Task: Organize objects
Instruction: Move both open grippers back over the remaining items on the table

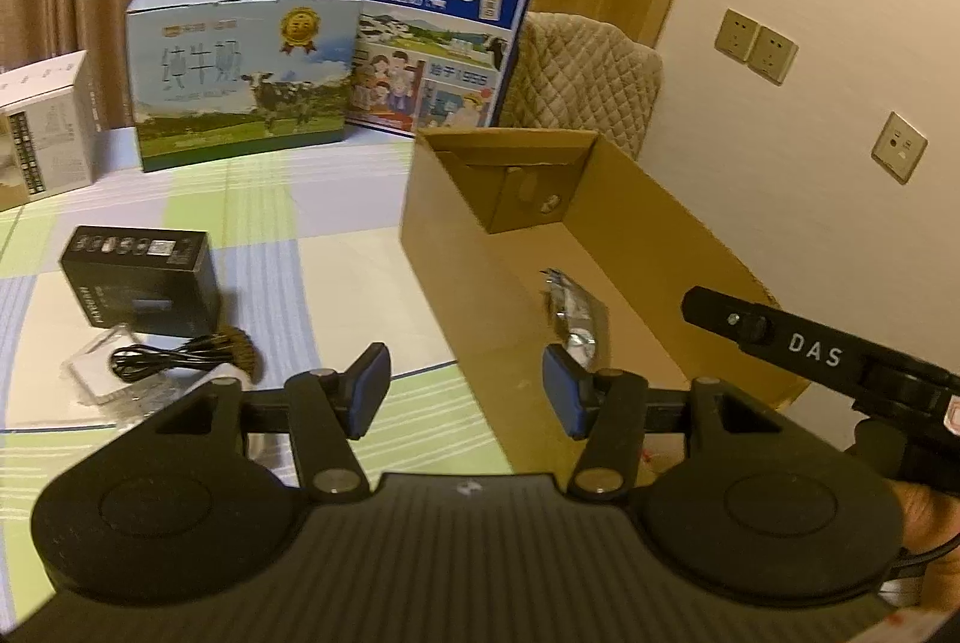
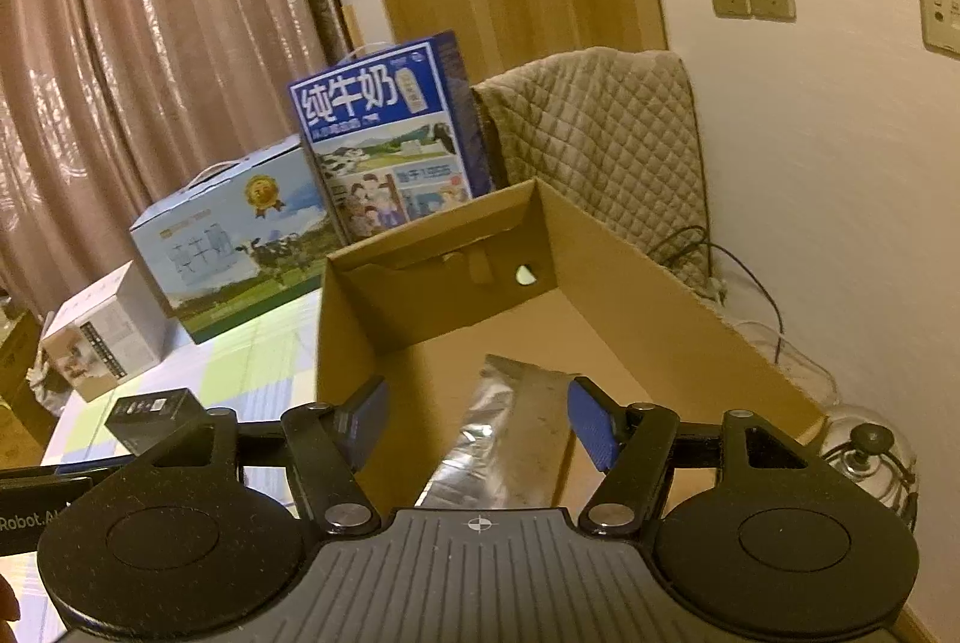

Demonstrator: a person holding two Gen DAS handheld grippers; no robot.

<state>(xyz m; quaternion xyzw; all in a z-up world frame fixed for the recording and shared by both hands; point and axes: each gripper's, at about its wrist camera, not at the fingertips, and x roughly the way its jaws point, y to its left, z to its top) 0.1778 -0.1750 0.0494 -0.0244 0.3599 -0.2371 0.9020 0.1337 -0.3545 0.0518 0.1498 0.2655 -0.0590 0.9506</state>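
Both tongs spread, pinching nothing: right gripper (image 2: 477, 424) above foil packet (image 2: 510, 433) in cardboard box (image 2: 660, 295); left gripper (image 1: 465, 391) risks knocking the box wall.

Cannot read the small print on the black box (image 1: 141, 277), too fine. White carton (image 1: 42, 127) cut off by the left edge. Silver foil packet (image 2: 510, 439) partly hidden behind the right tongs' (image 2: 480, 424) body. Cardboard box (image 1: 480, 283) floor partly hidden by its near wall.
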